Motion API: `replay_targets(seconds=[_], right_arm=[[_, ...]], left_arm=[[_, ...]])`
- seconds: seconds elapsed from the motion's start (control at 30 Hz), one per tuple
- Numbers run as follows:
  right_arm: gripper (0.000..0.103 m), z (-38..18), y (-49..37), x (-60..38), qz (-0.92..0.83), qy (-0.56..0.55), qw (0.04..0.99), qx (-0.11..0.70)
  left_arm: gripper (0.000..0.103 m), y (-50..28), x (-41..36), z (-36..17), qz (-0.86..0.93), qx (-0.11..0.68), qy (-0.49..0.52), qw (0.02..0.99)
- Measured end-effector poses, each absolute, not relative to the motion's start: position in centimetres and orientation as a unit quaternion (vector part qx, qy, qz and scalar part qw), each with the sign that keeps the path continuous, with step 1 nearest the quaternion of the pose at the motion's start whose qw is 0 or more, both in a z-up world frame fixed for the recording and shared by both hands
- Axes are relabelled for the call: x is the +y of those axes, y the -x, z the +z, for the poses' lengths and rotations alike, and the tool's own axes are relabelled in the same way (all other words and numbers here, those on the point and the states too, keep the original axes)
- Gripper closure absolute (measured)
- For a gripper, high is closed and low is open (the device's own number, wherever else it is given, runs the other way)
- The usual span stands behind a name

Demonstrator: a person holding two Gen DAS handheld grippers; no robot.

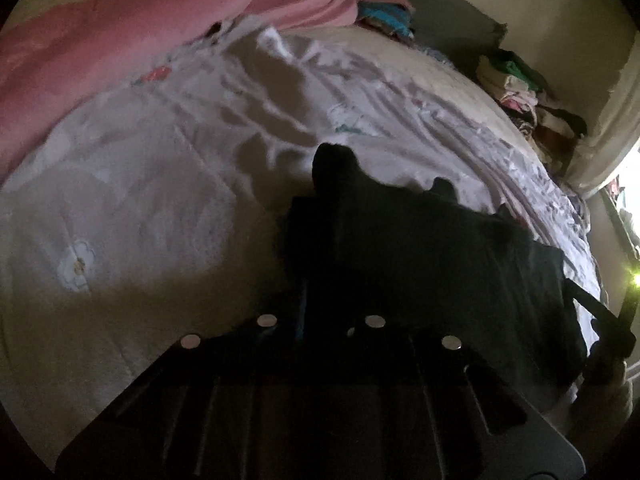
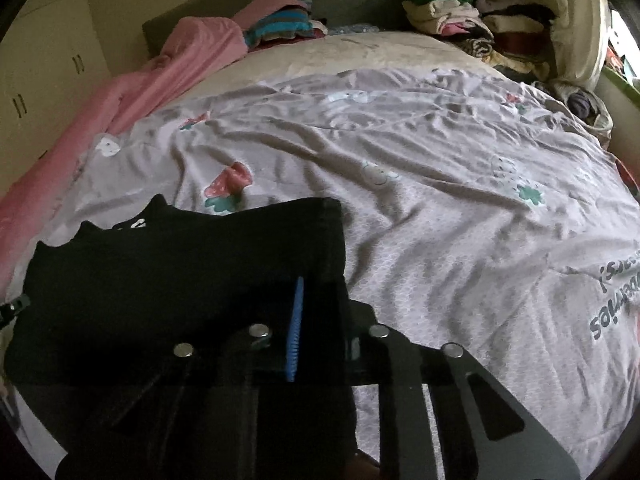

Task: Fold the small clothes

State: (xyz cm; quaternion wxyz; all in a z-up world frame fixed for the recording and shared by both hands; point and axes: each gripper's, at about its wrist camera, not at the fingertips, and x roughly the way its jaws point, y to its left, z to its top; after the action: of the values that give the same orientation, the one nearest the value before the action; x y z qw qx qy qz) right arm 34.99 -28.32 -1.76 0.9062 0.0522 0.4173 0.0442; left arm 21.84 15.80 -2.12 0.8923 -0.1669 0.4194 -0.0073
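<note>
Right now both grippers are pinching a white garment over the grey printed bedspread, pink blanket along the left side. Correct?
Not quite: the garment is black, not white, as the right wrist view shows plainly. The rest holds: the left gripper and the right gripper are both shut on it over the grey printed bedspread, with the pink blanket along the left side.

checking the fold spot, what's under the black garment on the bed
Under the black garment lies the grey printed bedsheet, showing all round it. The sheet's print beneath is covered, and so are the tips of both tongs gripping the cloth.
</note>
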Motion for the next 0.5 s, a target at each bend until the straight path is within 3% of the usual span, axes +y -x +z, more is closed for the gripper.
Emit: replay_targets(seconds=[0.27,0.5], right_arm=[[0.098,1.2,-33.0,-29.1,0.049,-0.072,0.928,0.362],[0.098,-0.9,-34.1,-28.9,0.021,-0.053,0.922,0.384]], left_arm=[[0.102,-18.9,16.8,0.4,-0.005,0.379,0.184,0.907],[0.101,-20.4,18.0,-2.6,0.016,0.431,0.204,0.879]])
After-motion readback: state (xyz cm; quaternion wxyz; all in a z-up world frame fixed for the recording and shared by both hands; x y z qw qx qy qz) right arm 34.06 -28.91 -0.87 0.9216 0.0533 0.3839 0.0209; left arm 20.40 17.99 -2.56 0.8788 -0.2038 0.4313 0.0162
